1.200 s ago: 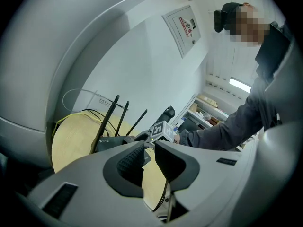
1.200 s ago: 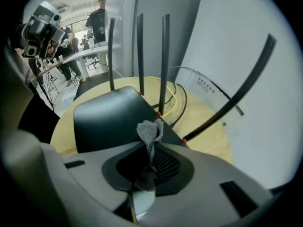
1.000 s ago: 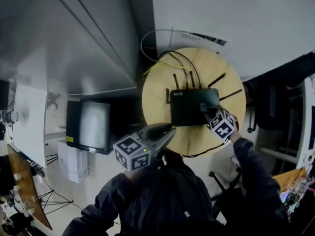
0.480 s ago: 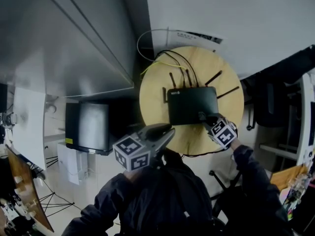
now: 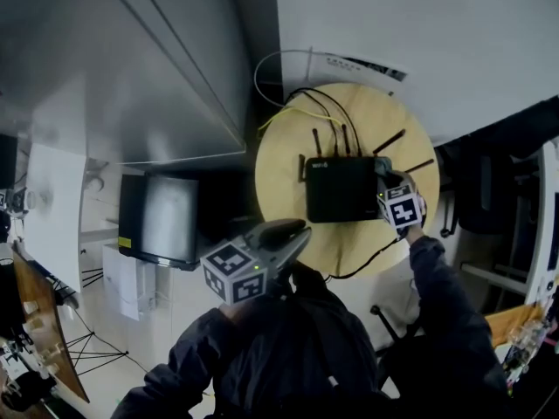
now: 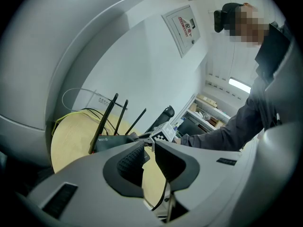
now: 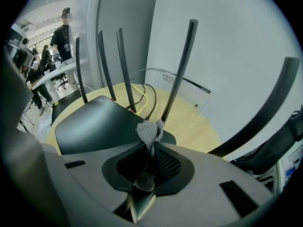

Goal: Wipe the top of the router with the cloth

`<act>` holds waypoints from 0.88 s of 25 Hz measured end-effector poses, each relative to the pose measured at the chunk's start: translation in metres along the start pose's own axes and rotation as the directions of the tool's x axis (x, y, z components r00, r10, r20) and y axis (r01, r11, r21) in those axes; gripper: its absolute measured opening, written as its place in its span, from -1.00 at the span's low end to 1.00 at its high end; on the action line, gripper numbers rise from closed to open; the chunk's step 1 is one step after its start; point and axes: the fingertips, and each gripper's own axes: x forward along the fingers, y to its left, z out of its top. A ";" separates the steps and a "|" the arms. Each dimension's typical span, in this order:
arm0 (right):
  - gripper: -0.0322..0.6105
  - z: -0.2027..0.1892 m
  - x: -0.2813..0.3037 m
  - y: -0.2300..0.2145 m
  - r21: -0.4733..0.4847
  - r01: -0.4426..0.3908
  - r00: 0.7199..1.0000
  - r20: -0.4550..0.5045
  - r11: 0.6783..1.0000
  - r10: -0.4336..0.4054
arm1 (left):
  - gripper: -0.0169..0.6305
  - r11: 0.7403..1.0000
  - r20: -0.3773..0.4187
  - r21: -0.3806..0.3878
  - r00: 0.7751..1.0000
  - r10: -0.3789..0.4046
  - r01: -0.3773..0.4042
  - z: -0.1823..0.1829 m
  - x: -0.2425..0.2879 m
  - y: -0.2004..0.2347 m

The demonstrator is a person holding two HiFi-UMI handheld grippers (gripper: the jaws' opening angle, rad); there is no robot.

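Note:
A black router point(image 5: 341, 190) with several upright antennas sits on a round wooden table point(image 5: 288, 173). My right gripper point(image 5: 385, 175) is at the router's right edge, near its back corner, shut on a small grey cloth point(image 7: 149, 131). In the right gripper view the cloth's tip pokes out over the router's top point(image 7: 94, 124), beside one antenna point(image 7: 180, 65). My left gripper point(image 5: 302, 231) hovers off the table's front left edge, shut, with nothing in it. From the left gripper view point(image 6: 149, 149) the router point(image 6: 111, 141) lies ahead.
Yellow and black cables point(image 5: 297, 105) trail off the table's back towards the white wall. A grey cabinet point(image 5: 131, 68) and a dark box point(image 5: 162, 221) stand to the left. A dark chair point(image 5: 489, 190) is at the right. People stand far off point(image 7: 61, 32).
My right gripper slid with the cloth from the router's front right corner back along its right edge. The left gripper has stayed put.

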 end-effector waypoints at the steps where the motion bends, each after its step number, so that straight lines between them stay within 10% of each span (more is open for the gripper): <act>1: -0.68 0.001 0.002 -0.002 -0.003 0.013 1.000 -0.006 1.000 -0.013 | -0.74 1.000 0.003 -0.001 1.000 0.002 -0.002 0.001 -0.001 0.000; 9: -0.68 -0.009 0.001 0.005 -0.142 -0.025 0.998 -0.068 0.990 0.015 | -0.74 1.000 0.005 -0.004 1.000 0.001 -0.001 0.002 0.001 0.003; 22: -0.68 -0.084 -0.048 0.053 -0.063 -0.210 0.974 -0.104 0.976 0.202 | -0.74 0.999 -0.029 0.015 0.999 -0.041 0.042 0.002 0.017 -0.007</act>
